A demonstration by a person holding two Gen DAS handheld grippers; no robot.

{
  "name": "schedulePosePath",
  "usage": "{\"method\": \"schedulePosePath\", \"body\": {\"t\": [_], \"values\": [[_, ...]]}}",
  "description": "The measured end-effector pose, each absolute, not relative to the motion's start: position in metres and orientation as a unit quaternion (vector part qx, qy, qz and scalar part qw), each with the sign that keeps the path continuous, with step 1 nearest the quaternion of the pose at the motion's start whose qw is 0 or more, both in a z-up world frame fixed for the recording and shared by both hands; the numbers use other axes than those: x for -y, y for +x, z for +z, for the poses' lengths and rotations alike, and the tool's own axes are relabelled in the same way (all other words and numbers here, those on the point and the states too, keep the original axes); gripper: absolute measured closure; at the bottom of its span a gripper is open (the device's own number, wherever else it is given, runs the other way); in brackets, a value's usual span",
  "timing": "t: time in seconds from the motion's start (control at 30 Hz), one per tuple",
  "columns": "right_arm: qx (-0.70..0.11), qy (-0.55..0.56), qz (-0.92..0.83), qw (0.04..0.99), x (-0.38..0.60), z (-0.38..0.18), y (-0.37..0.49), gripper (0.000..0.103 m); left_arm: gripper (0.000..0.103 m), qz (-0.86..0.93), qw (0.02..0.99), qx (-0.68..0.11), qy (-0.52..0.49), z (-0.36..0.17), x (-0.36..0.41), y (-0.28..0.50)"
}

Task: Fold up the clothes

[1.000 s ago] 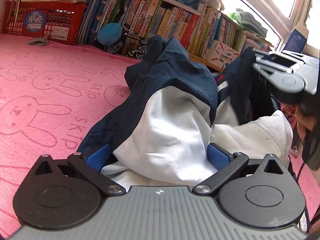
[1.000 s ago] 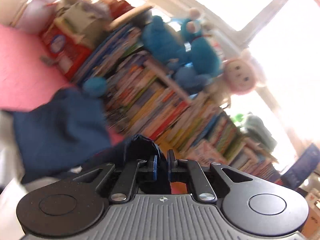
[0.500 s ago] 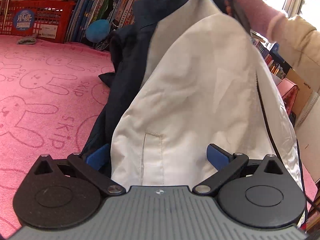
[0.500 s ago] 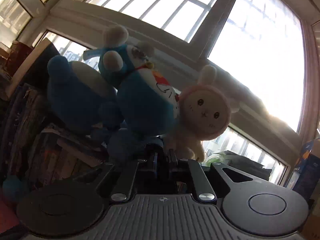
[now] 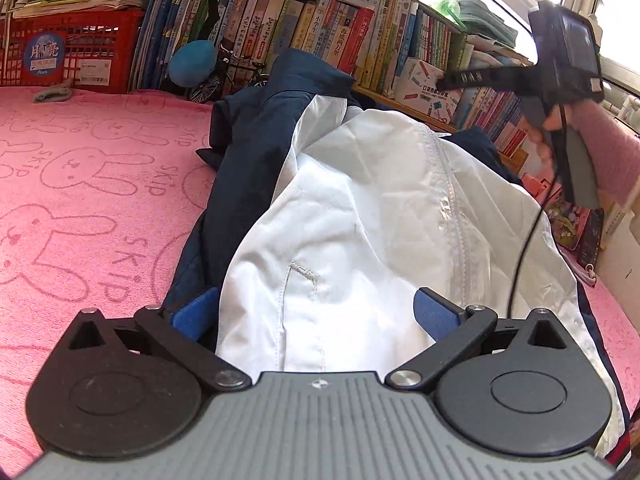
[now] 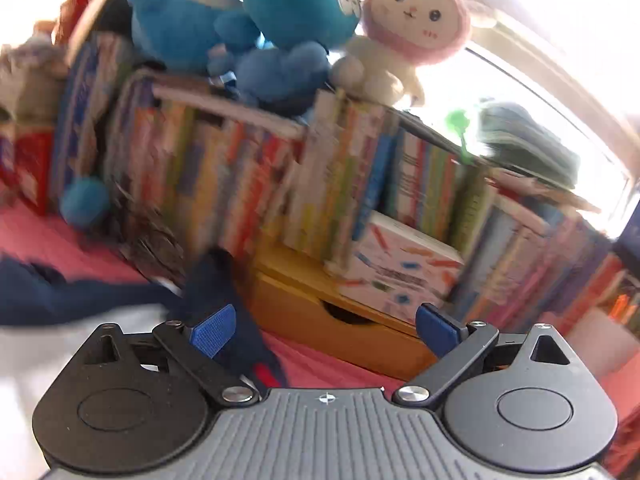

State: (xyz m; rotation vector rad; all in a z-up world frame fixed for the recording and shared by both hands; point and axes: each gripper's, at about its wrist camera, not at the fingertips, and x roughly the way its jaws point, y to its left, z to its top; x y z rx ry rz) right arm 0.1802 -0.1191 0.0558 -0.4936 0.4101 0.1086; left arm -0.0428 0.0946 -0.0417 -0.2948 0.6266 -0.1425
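- On the pink bed cover point(image 5: 92, 184), the jacket point(image 5: 360, 216) is lying spread out, white panel and zip facing up, navy parts running along its left side and up toward the bookshelf point(image 5: 360, 40).
- Folding is looking barely begun: the garment is laid out but no crisp fold is showing, the navy part near the shelf is bunching up, and the sleeves and body are waiting to be turned in.
- Left tongs point(image 5: 316, 312) are standing wide open, the white hem lying between the blue pads point(image 5: 196, 312); the pads are not pressing the cloth, so nothing is being held there.
- Right tongs point(image 6: 326, 326) are opening wide at this moment, with no cloth between the pads; a navy fold point(image 6: 224, 288) is sitting just beside the left pad, released as far as I can judge.
- Seen from the left wrist, the right tongs point(image 5: 568, 64) are hanging in a person's hand above the jacket's far right edge, clear of the fabric.
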Motion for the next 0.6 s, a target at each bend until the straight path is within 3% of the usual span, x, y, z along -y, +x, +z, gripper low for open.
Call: {"method": "schedulePosePath", "body": {"t": [0.1,0.2,0.27,0.47,0.6], "values": [[-0.260,-0.271,0.037,0.926,0.147,0.020,0.174,0.005,0.000,-0.065,0.939,-0.311,-0.131,-0.042,-0.092,-0.041],[-0.317,-0.213,0.070,0.921,0.166,-0.007,0.167,0.007,0.000,-0.060,0.940,-0.316,-0.117,-0.041,-0.088,-0.040],[-0.340,-0.216,0.073,0.913,0.166,-0.026,0.160,0.028,0.000,-0.055,0.940,-0.320,-0.105,-0.041,-0.085,-0.039],[-0.285,-0.222,0.053,0.931,0.172,-0.016,0.122,0.072,0.000,-0.044,0.940,-0.329,-0.074,-0.041,-0.077,-0.037],[-0.210,-0.163,-0.056,0.962,0.219,0.016,0.102,0.082,0.000,-0.042,0.940,-0.332,-0.067,-0.041,-0.076,-0.036]]}}
